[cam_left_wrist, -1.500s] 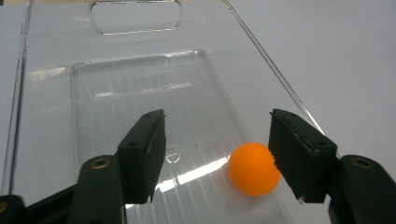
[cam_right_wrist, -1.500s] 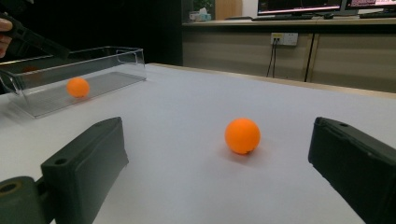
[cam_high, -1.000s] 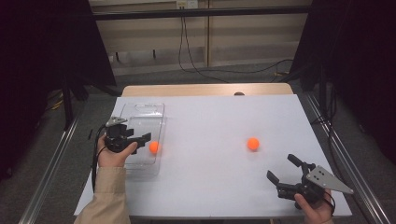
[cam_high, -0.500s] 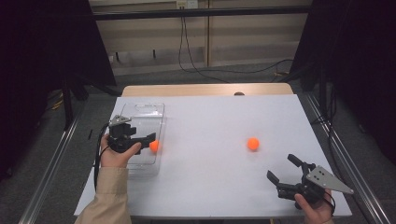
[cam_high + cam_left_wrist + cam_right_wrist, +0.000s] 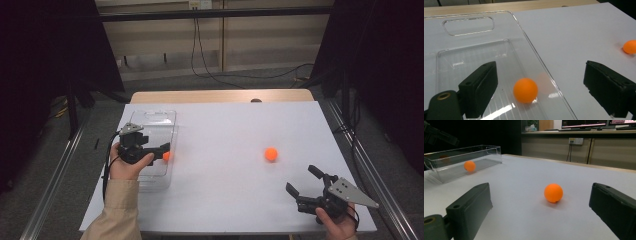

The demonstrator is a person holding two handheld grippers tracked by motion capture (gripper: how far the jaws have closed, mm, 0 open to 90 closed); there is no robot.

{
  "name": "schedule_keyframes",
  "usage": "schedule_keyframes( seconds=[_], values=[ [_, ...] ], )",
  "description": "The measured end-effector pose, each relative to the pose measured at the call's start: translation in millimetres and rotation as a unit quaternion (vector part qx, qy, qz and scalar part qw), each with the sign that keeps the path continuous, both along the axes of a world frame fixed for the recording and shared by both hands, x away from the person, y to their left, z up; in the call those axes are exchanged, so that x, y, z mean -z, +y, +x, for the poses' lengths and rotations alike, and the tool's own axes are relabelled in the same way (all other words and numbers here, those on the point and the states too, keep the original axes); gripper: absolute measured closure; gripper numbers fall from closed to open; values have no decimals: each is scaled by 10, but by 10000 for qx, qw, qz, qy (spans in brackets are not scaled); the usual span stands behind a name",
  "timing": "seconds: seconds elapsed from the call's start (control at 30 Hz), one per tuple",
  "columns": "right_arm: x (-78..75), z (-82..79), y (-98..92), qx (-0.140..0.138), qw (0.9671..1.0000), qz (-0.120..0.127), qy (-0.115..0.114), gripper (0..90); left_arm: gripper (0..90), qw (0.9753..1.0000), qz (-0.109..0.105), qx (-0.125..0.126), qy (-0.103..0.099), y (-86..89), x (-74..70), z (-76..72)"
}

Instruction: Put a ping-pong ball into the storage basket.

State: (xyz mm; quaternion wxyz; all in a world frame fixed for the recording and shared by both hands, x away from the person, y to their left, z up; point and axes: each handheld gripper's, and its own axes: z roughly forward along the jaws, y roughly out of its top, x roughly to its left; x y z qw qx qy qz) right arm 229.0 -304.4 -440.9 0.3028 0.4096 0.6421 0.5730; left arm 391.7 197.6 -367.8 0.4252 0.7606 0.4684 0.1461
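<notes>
The left gripper [image 5: 161,150] is positioned over the clear tray [image 5: 150,119] at the left side of the white tabletop [image 5: 225,130]. Its jaws are spread wide and hold nothing. In the left gripper view, one orange ball [image 5: 525,90] rests inside the tray [image 5: 469,32], against the tray's right wall, between the two jaws but touching neither. The tray has a handle cut-out at its far end.

The right gripper [image 5: 304,181] is at the near right corner of the tabletop, held in the person's right hand [image 5: 336,225]. Its jaws are also spread wide and empty. A second ball [image 5: 271,153] lies on the bare tabletop, ahead of this gripper and well apart from the tray. In the right gripper view, this ball [image 5: 553,193] sits between and beyond the jaws.
</notes>
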Motion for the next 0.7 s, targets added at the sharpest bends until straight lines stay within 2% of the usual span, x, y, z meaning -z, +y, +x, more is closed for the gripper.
schedule_keyframes(
  seconds=[0.7],
  values=[
    [1,2,1,-3,10000,-8,5,35,110,9999,-5,166,6,-129,25,-2]
  ],
)
